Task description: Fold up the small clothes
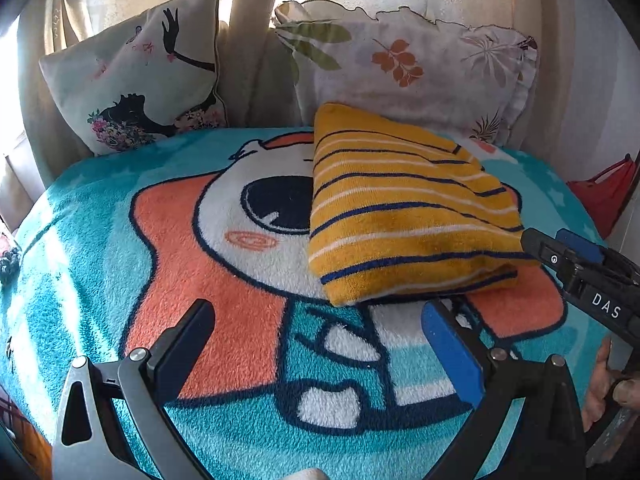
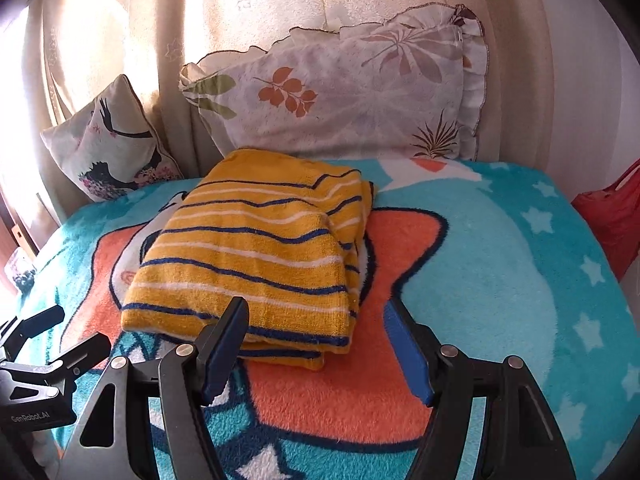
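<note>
Standing wide apart over bare blanket, holding nothing: left gripper [image 1: 318,338], near edge of the folded garment just beyond its blue pad. Likewise spread, gripping nothing: right gripper [image 2: 320,344], its left finger overlapping the garment's near edge in its own view, contact there hard to judge. Lying folded in a thick stack, right of centre on the bed: yellow striped garment [image 1: 404,208], blue and white stripes across it, loose layers peeking out along its right side. Spreading beneath everything: teal cartoon blanket [image 1: 80,248], its print partly hidden under the garment. Leaning against curtains at the far side: printed cushion [image 1: 132,76] on the left, leaf-pattern pillow [image 1: 420,68] on the right. Being cut off at the far right edge: red bag [image 2: 612,216], shape unclear.
</note>
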Action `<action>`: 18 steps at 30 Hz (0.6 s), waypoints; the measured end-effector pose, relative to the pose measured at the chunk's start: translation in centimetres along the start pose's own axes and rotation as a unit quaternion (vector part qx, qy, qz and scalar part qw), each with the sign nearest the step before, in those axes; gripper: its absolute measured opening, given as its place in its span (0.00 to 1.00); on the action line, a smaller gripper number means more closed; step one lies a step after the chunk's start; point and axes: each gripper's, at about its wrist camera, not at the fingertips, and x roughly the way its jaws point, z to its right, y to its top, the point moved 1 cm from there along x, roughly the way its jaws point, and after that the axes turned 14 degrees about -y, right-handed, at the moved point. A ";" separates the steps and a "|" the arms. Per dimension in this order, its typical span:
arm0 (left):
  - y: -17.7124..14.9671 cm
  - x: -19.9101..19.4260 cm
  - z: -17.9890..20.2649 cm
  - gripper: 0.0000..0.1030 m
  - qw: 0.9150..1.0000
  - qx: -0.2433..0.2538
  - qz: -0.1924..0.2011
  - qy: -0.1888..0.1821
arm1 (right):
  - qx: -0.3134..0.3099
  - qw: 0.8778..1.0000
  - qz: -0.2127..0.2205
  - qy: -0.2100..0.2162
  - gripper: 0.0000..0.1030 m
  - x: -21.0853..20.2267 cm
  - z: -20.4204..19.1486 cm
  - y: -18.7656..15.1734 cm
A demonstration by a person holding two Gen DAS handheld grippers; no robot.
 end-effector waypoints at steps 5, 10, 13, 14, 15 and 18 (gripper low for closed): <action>-0.2 0.5 -0.4 1.00 1.000 -0.005 -0.011 -0.007 | 0.020 1.000 -0.015 0.004 0.74 0.5 0.3 -0.4; -0.2 0.4 -1.0 1.00 1.000 -0.013 -0.013 -0.010 | 0.026 0.999 -0.022 0.002 0.74 0.8 0.2 -0.6; -0.2 0.2 -1.2 1.00 1.000 -0.014 -0.010 -0.012 | 0.027 0.999 -0.025 0.006 0.74 0.8 -0.2 -0.7; -0.2 0.2 -1.2 1.00 1.000 -0.014 -0.009 -0.014 | 0.026 0.999 -0.025 0.007 0.74 0.7 -0.3 -0.7; -0.2 0.2 -1.3 1.00 1.000 -0.014 -0.008 -0.015 | 0.024 0.999 -0.024 0.007 0.74 0.7 -0.4 -0.7; -0.3 0.2 -1.4 1.00 1.000 -0.018 -0.009 -0.020 | 0.015 1.000 -0.019 0.007 0.75 0.3 -1.1 -0.7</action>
